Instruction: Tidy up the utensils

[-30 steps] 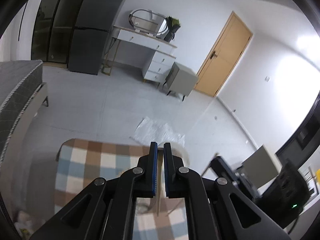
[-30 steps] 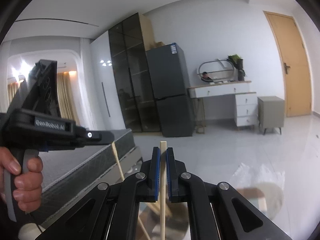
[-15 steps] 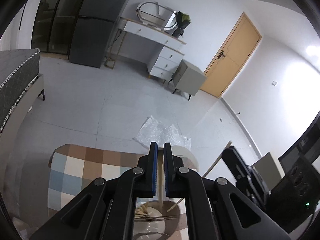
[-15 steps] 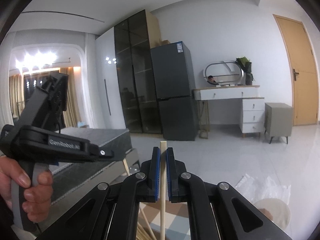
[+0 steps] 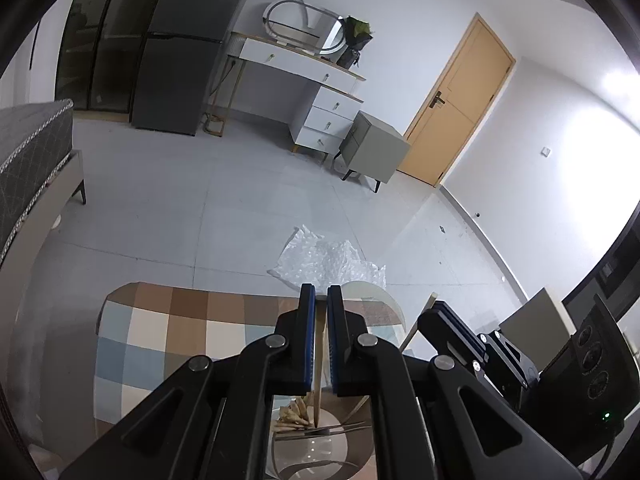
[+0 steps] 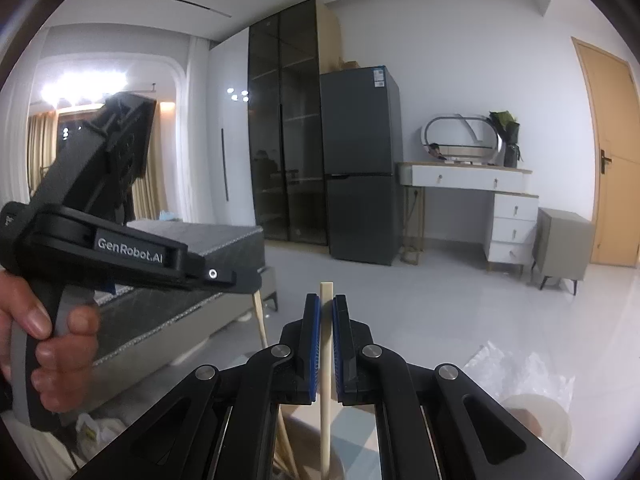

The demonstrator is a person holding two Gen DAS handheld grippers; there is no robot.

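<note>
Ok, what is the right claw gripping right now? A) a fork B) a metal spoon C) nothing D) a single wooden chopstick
D: in the right wrist view the right claw is closed on one pale wooden chopstick, which stands upright between the blue pads with its squared end poking out above them.

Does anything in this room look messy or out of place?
Yes: a crumpled sheet of bubble wrap lies loose on the floor beyond the checked tablecloth, like discarded packaging. Nothing looks spilled or broken.
</note>
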